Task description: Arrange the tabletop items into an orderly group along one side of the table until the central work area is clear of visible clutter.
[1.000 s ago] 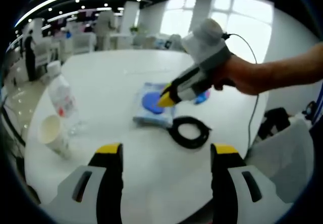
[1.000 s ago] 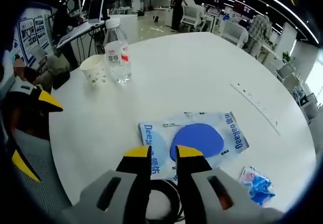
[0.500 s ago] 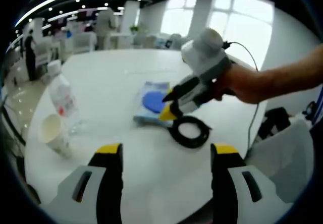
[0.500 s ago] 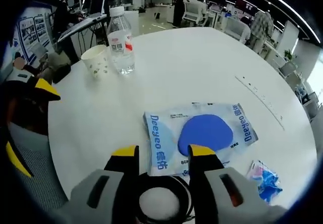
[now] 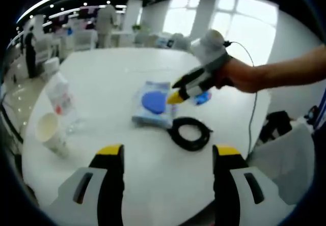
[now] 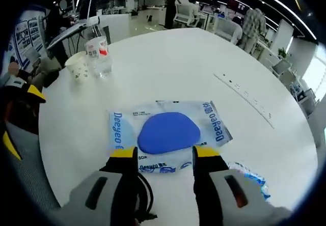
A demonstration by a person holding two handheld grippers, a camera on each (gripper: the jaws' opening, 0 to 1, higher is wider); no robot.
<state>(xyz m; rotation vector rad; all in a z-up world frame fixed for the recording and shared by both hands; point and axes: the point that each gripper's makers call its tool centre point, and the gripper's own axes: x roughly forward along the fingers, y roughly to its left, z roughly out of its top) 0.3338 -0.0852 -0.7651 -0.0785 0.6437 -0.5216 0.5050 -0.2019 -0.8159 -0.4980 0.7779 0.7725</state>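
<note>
The left gripper view looks from the near edge of the round white table (image 5: 117, 78) across its top, fairly far back, toward bright windows. The right gripper view sits low and close over the blue-and-white packet (image 6: 165, 132), facing the office interior. Both share the packet, black cable coil (image 5: 191, 133), paper cup (image 6: 79, 65) and bottle (image 6: 98, 53).

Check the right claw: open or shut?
Open. In the right gripper view the right claw shows a clear gap between its yellow tips, framing the blue pack.
</note>
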